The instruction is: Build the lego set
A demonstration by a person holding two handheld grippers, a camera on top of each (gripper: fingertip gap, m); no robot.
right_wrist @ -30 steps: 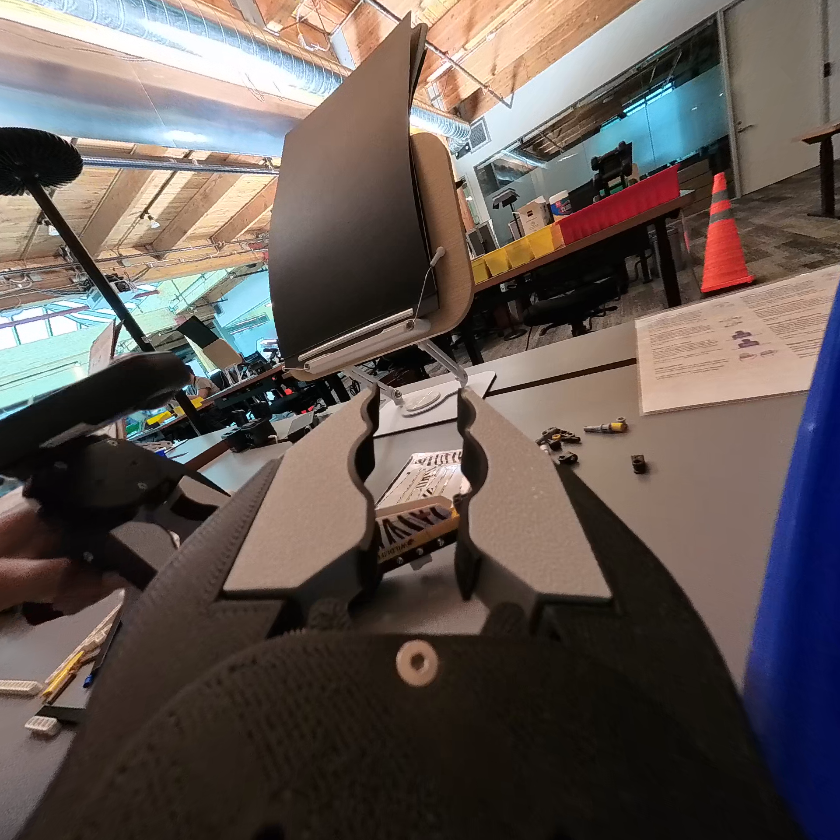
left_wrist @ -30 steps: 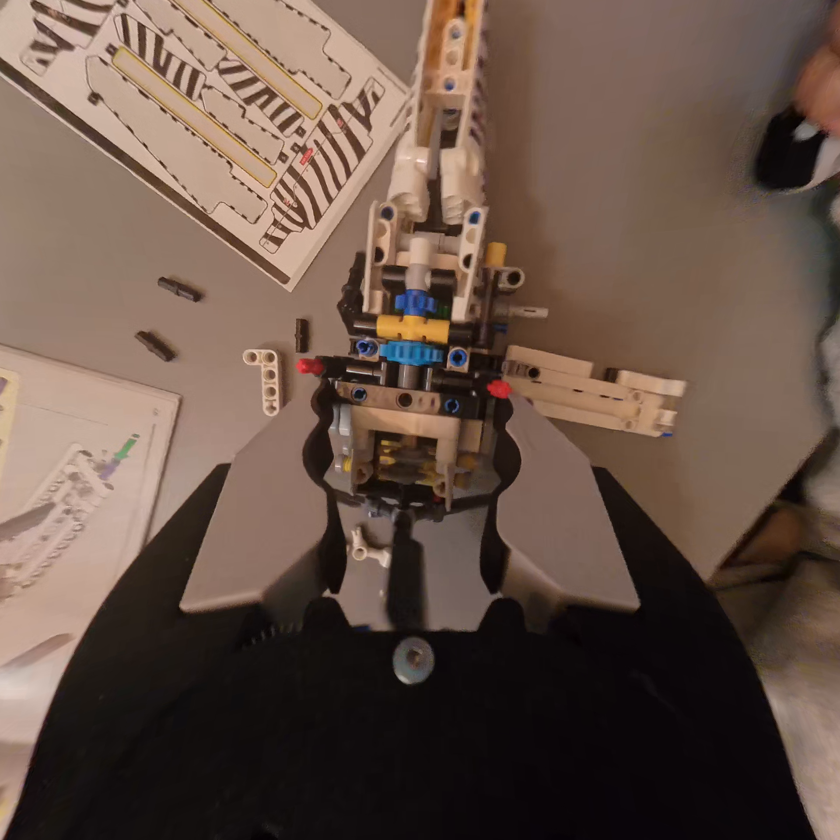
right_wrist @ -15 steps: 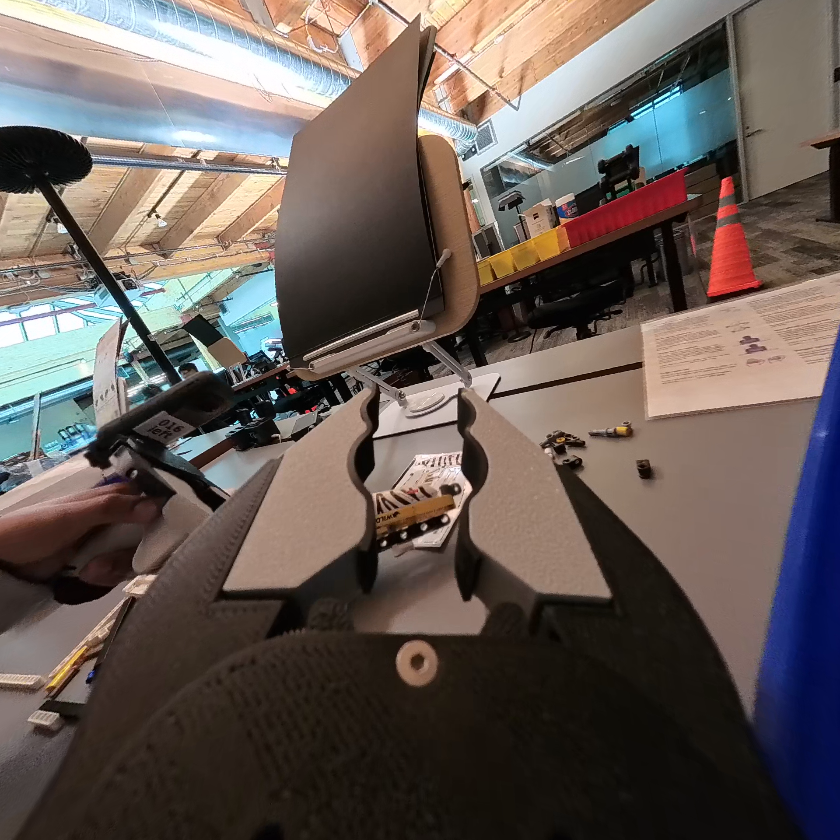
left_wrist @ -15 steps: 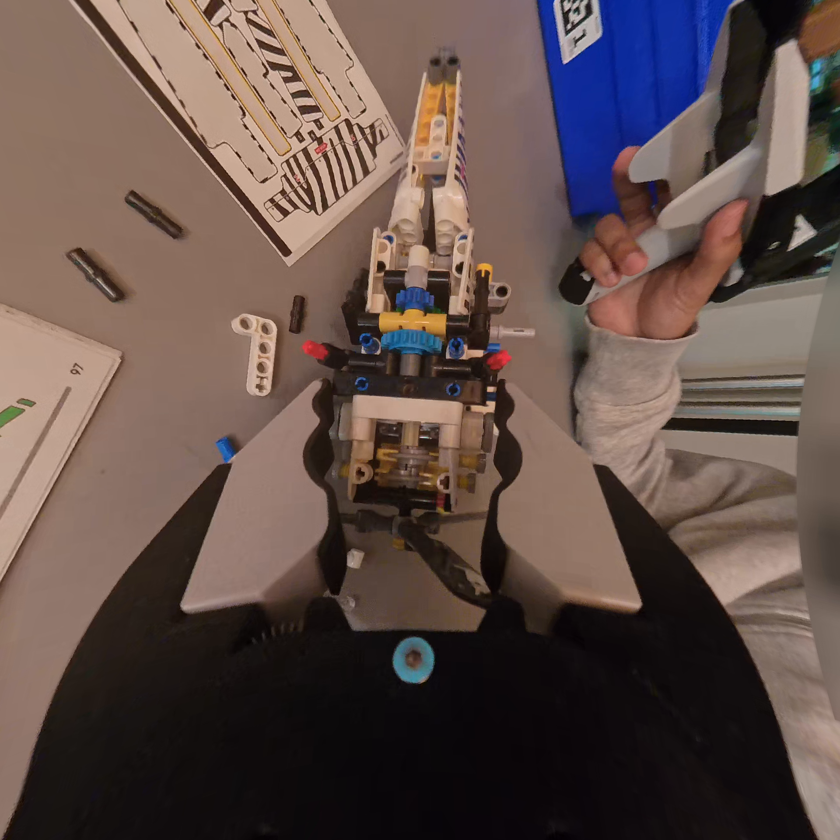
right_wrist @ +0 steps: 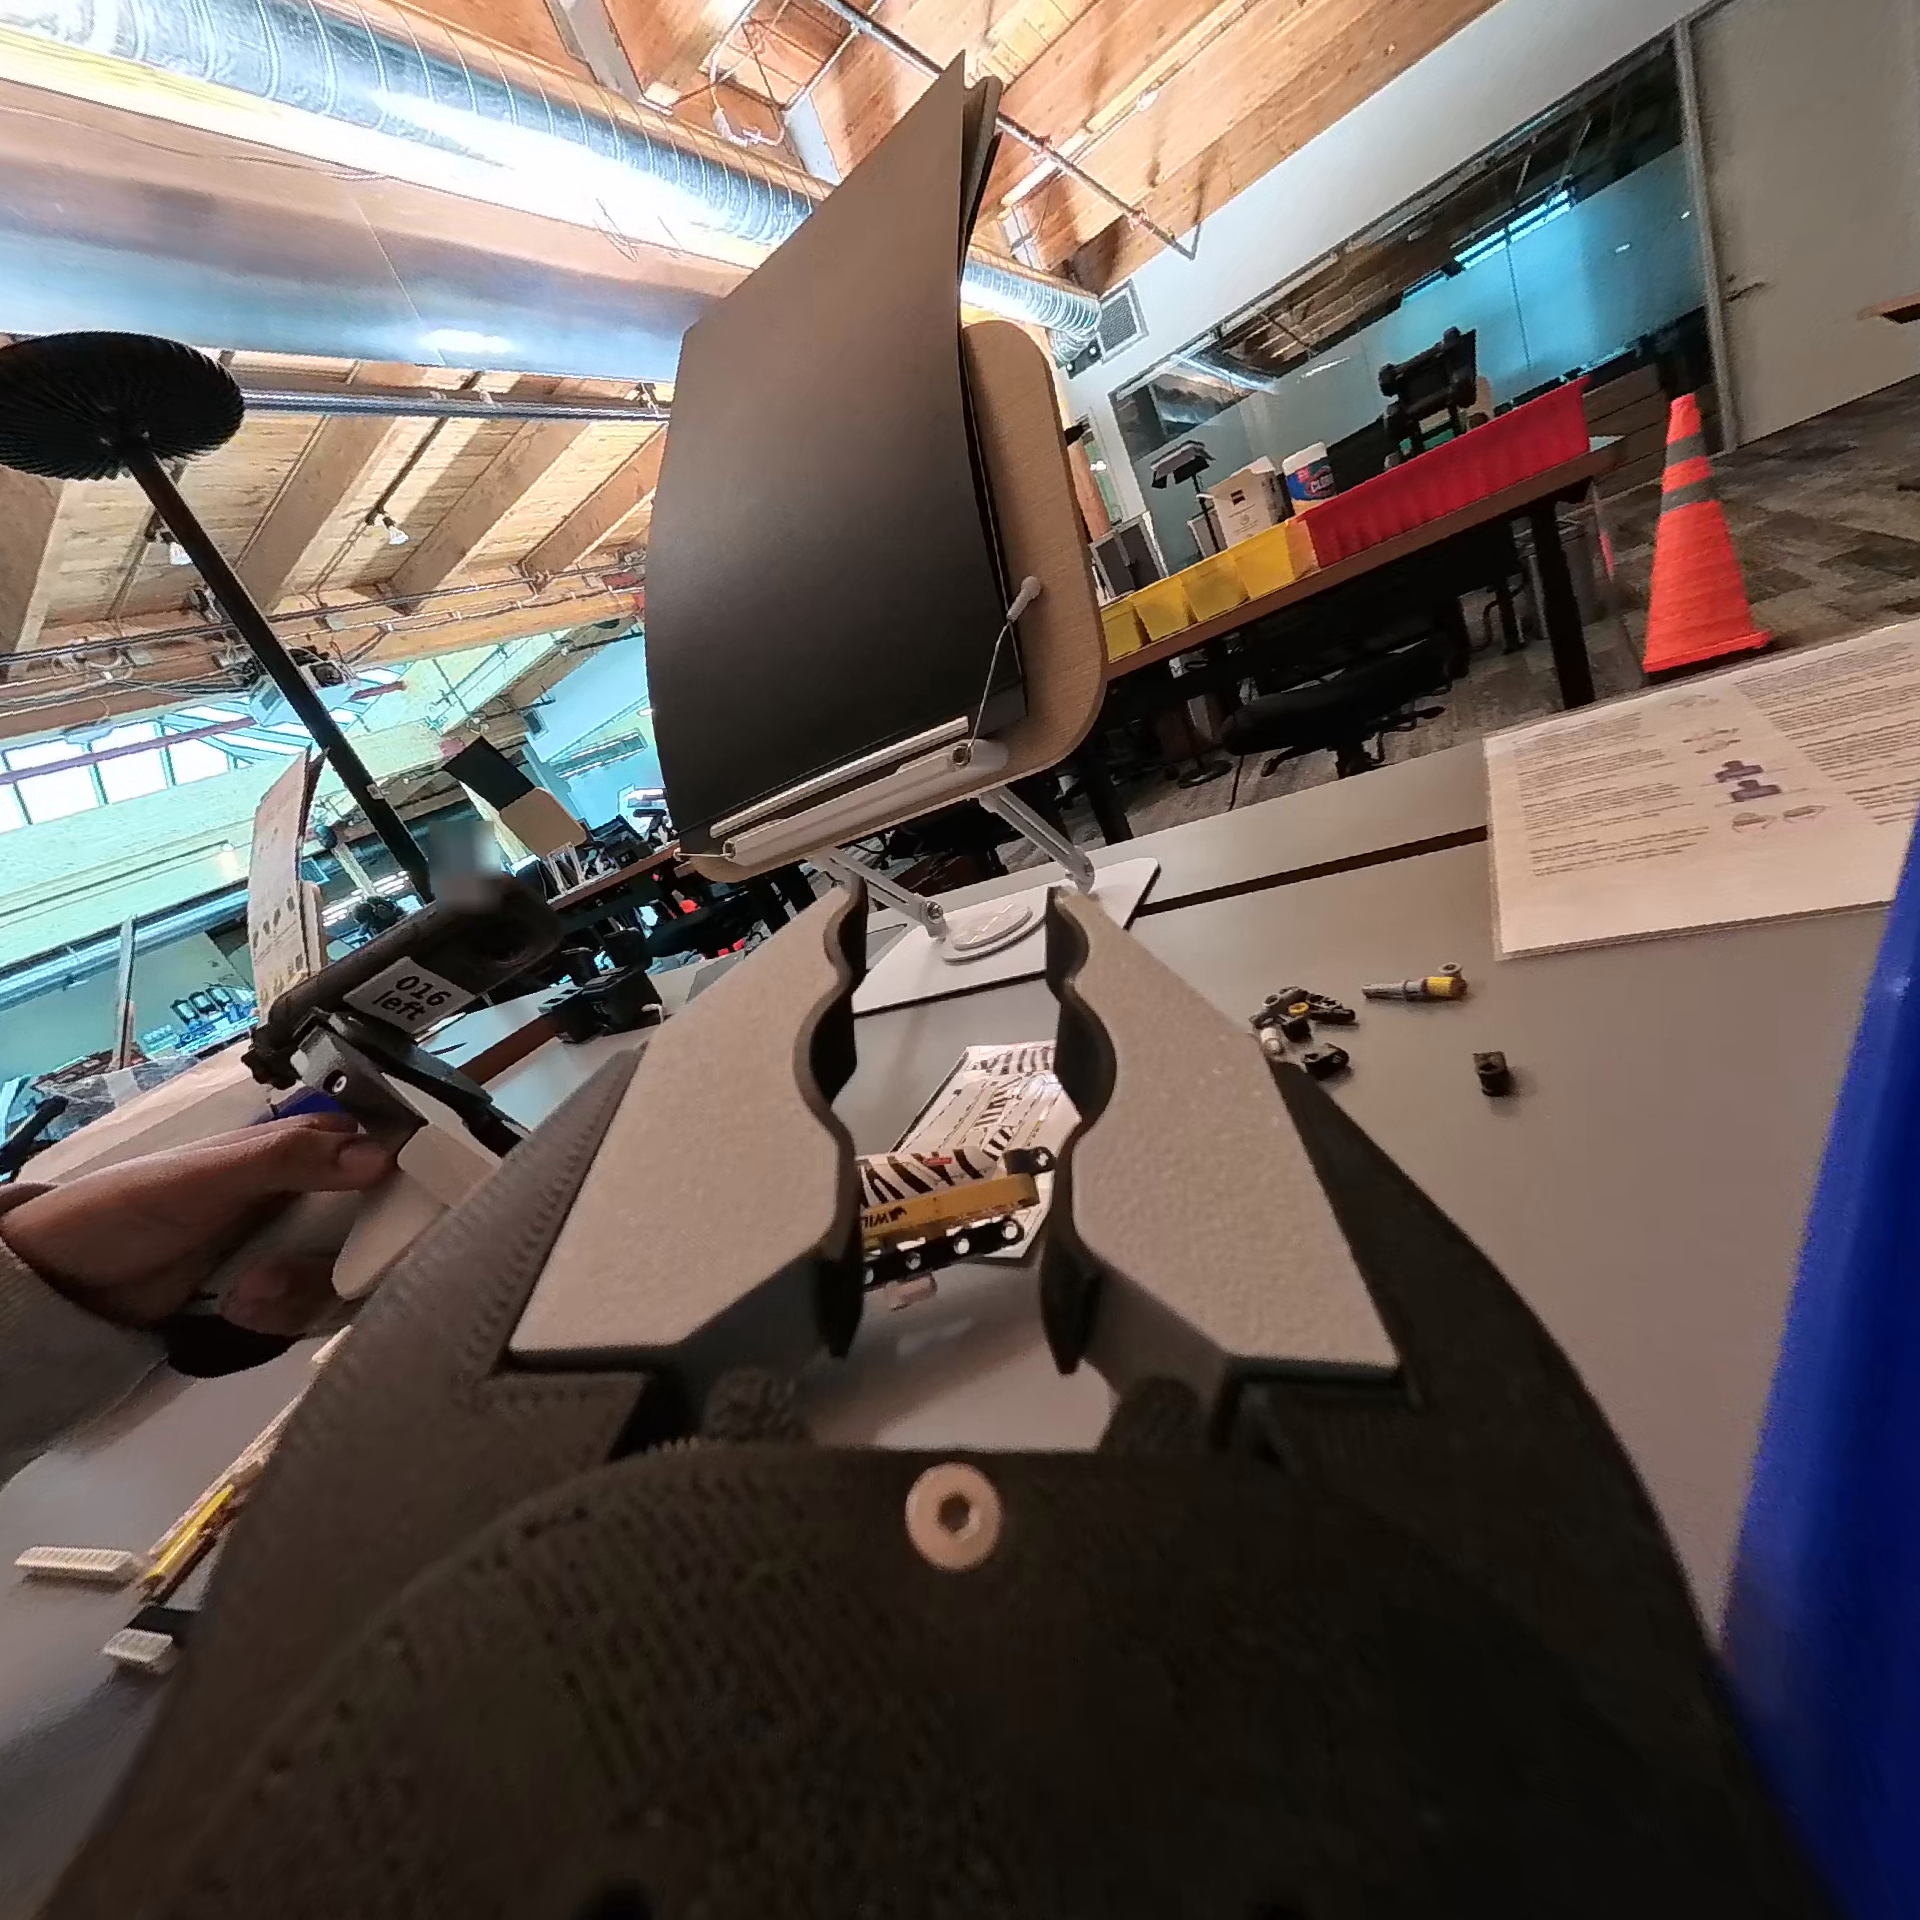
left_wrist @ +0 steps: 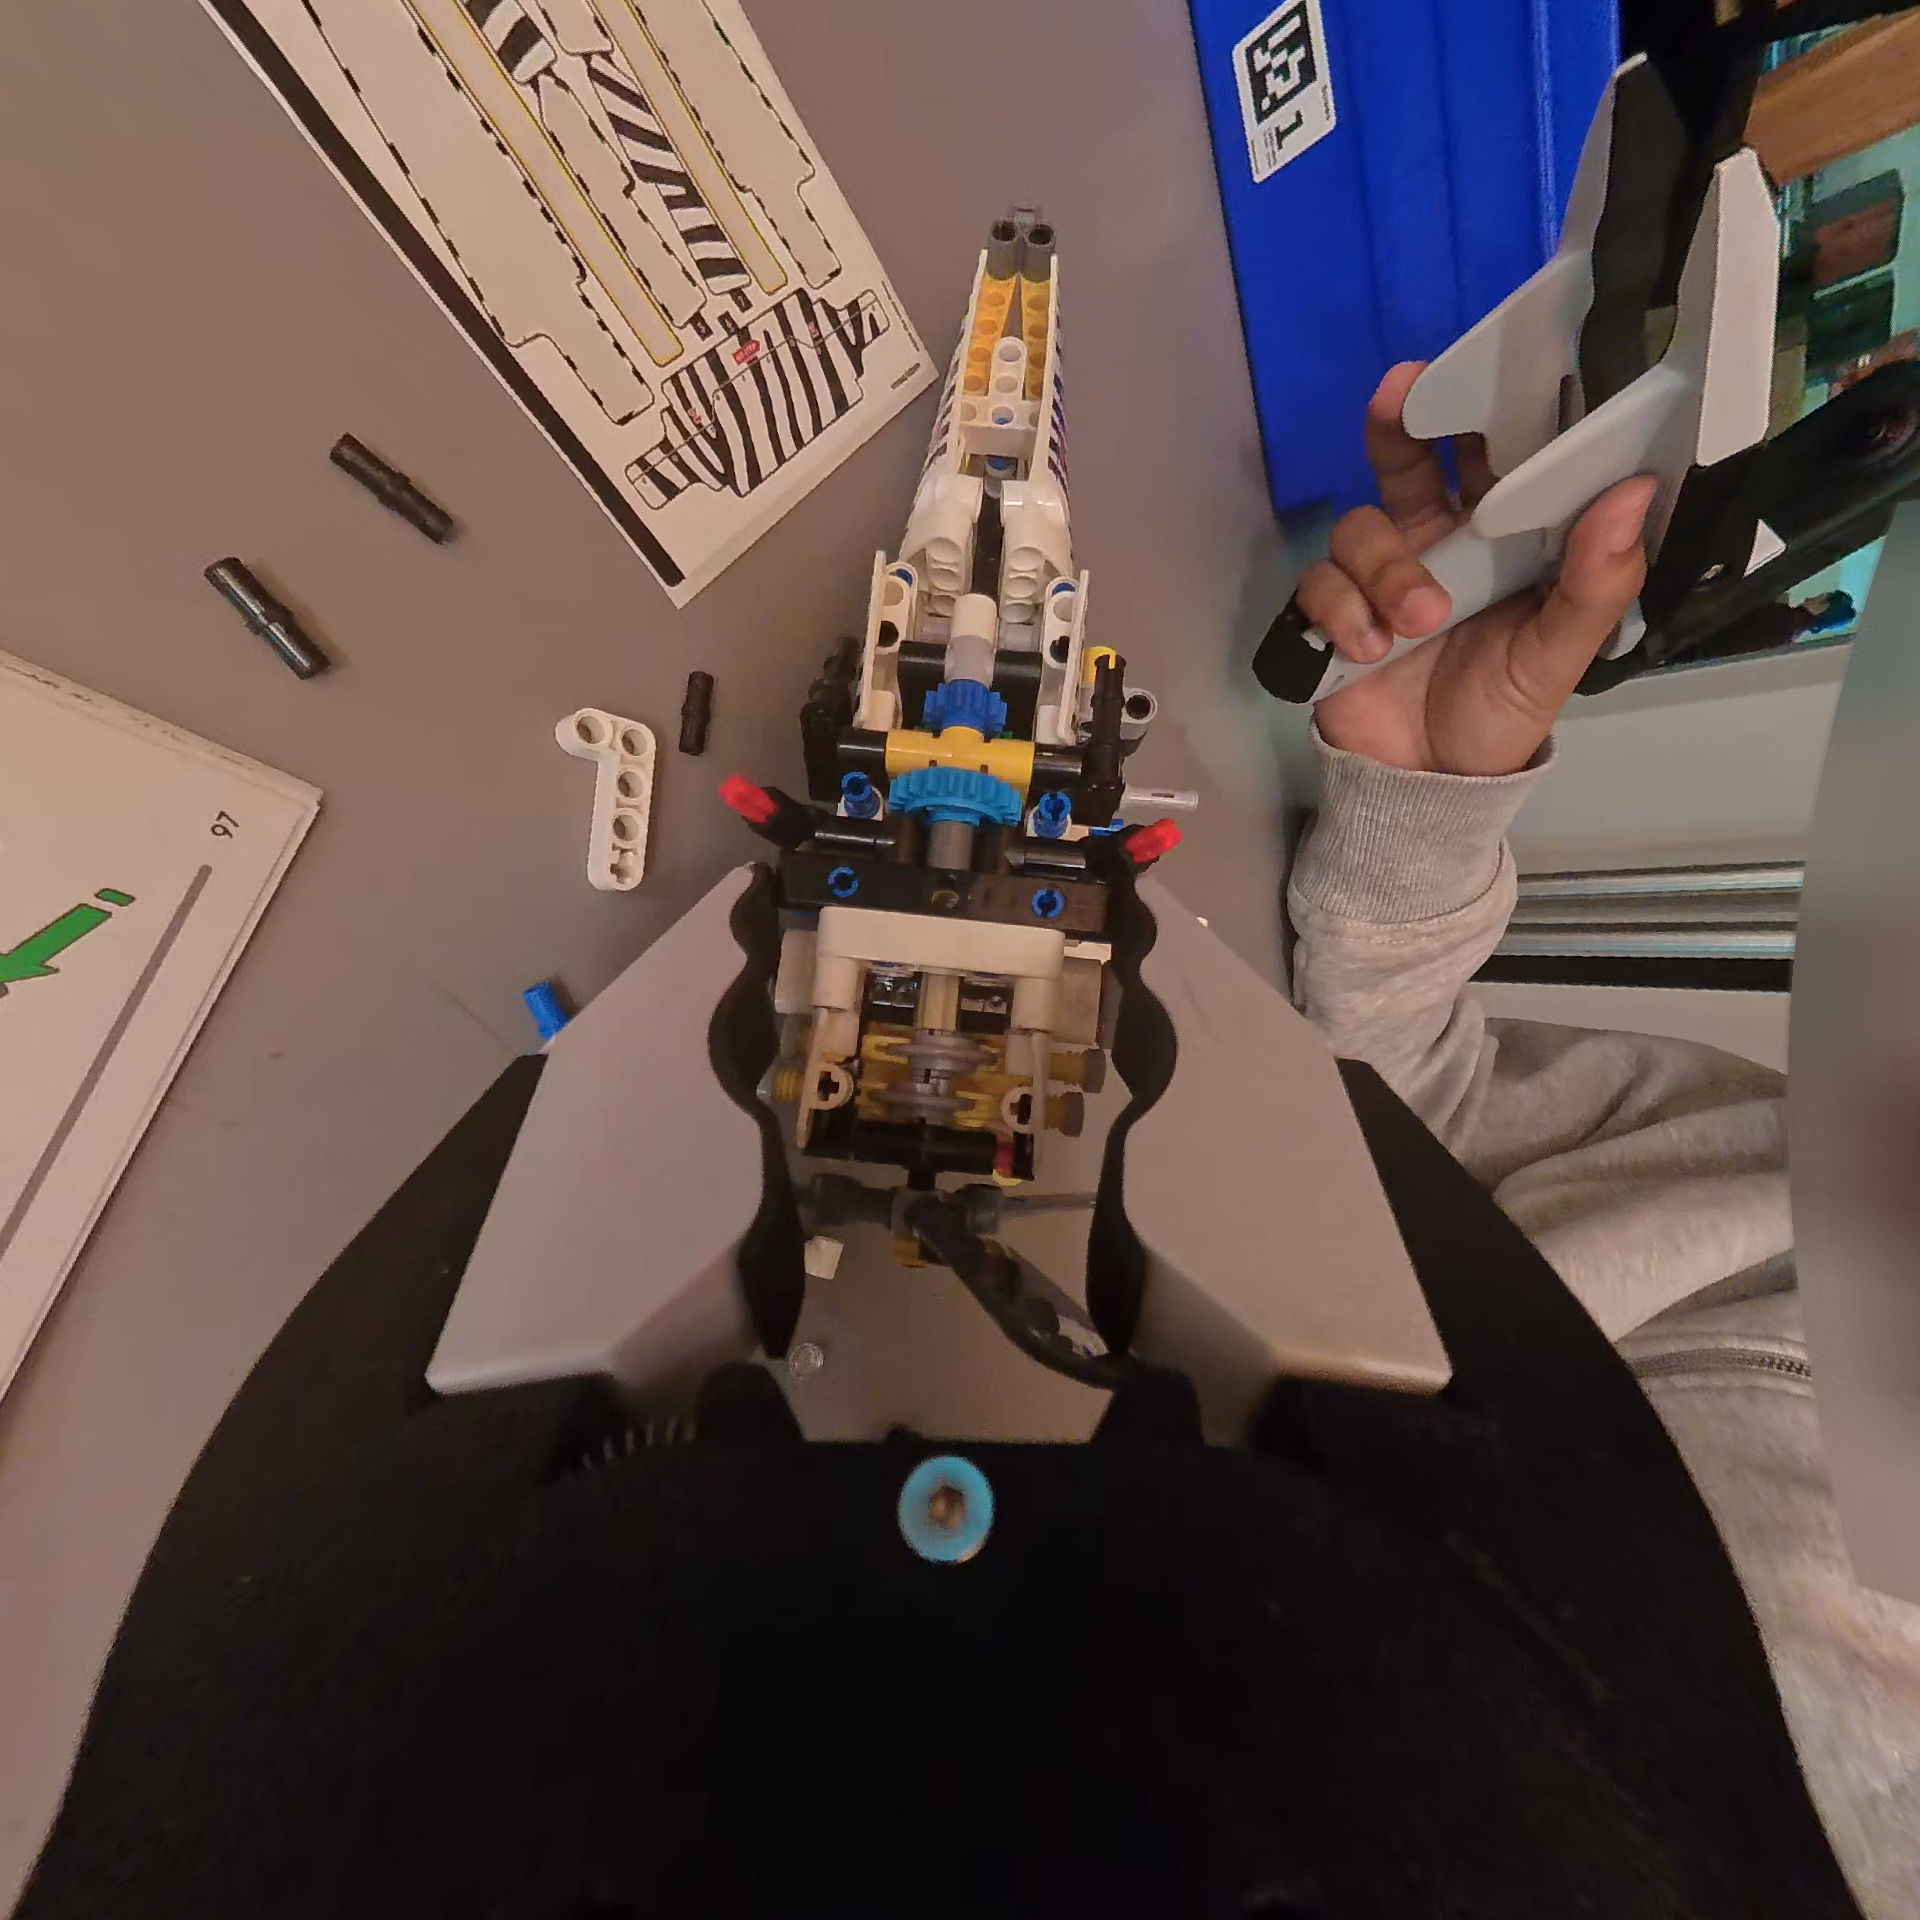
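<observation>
A: Item one, the left gripper?

B: Clamped on the near end of the lego model, one finger on each side. The model's long white and yellow boom points away over the grey table, toward the striped sticker sheet.

A: Item two, the right gripper?

B: Fingers parted to a moderate gap, nothing between them. It is held up off the table, beside the blue bin, and looks across at the boom's far end.

A: Loose stock?

B: One white bent beam, a short black pin next to it, two longer black connectors farther left, a blue pin by the left finger. Instruction booklet open at the left edge.

A: Handling note for the step?

B: Likely fetching the next part. Keep the left grip firm and the model level, so the gears do not shift. Take a small piece squarely across its flat sides, then press straight along the hole's line.
</observation>
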